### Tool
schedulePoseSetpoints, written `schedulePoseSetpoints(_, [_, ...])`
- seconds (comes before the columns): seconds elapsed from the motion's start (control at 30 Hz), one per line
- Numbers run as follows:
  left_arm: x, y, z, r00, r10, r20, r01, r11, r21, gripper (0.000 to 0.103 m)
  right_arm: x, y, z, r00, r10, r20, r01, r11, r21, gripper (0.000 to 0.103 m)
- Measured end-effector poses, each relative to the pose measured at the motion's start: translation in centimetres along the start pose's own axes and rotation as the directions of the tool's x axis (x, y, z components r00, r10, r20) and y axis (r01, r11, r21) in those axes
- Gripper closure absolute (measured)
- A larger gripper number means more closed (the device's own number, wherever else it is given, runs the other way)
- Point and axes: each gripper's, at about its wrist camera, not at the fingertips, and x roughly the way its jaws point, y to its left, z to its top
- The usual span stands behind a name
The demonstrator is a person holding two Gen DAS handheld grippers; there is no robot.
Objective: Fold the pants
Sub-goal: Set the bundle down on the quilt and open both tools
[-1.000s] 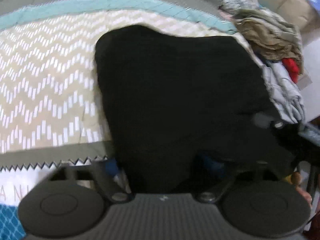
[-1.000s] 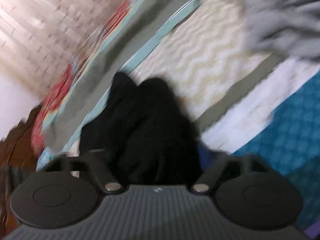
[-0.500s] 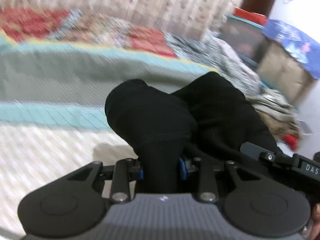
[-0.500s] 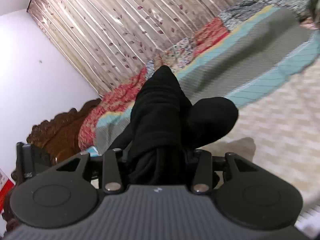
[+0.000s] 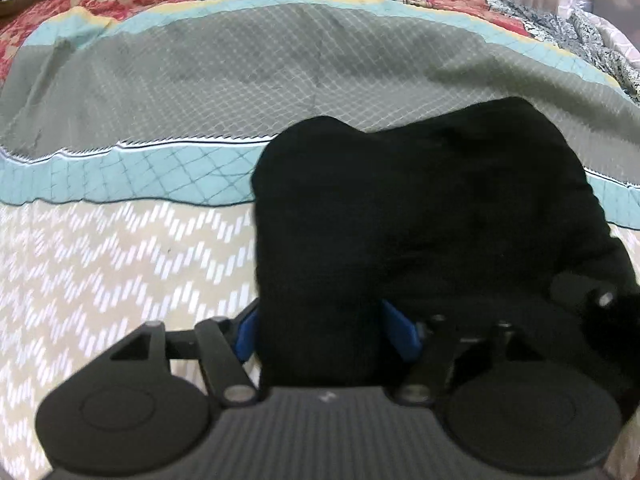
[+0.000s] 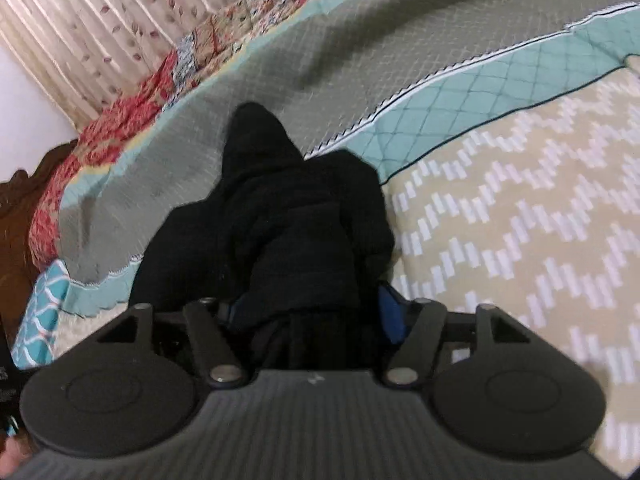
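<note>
The black pants (image 5: 420, 208) lie bunched on the bed quilt, across its teal band and beige chevron part. My left gripper (image 5: 320, 328) points down at their near left fold. Its jaws are opening, with the fold between the blue pads (image 5: 245, 332), which stand apart from it. In the right wrist view the pants (image 6: 288, 232) form a dark heap running away from me. My right gripper (image 6: 312, 312) is opening too, cloth lying between its jaws; one blue pad (image 6: 392, 316) shows, the other is hidden by fabric.
The quilt has a grey band (image 5: 240, 80), a teal band (image 5: 120, 176) and a beige chevron area (image 5: 100, 272). A red patchwork cover (image 6: 120, 140) and a curtain (image 6: 100, 12) lie beyond. A wooden headboard (image 6: 16, 208) stands at the left.
Both grippers carried the pinched pants forward over the bed and lowered them. Their jaws have since widened, and the cloth now rests spread on the quilt instead of hanging in a narrow bunch.
</note>
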Motion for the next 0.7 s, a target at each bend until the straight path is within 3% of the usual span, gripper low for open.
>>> schedulePoseSetpoints(0.1, [-2.2,0.3,-0.9,0.999,0.039,0.005,-0.038,0.999,-0.015,0.04,-3.8,0.2,-0.5,0.996,-0.008,0.084,0.01,1.0,-0.021,0.035])
schedulePoseSetpoints(0.23, [-5.5,1.2,-3.0,0.998,0.058,0.014,-0.057,0.998,-0.022,0.025,-8.4,0.9,-2.2,0.99,-0.003,0.142,0.003,1.0,0.001,0.034])
schedulePoseSetpoints(0.33, [-8.4,1.2,-4.6,0.998,0.056,0.035,-0.056,0.998,-0.014,0.024,-10.8,0.6,-4.7,0.987,-0.021,0.159,0.021,1.0,0.003,0.032])
schedulePoseSetpoints(0.5, [-12.2,1.7,-7.6,0.995,0.082,0.054,-0.082,0.997,-0.003,0.018,-10.7,1.5,-8.0,0.99,-0.075,0.119,0.075,0.997,0.005,0.032])
schedulePoseSetpoints(0.7, [-15.4,2.4,-11.8,0.996,0.087,0.038,-0.086,0.996,-0.021,0.008,-12.4,2.3,-11.5,0.997,-0.069,0.032,0.069,0.998,0.008,0.032])
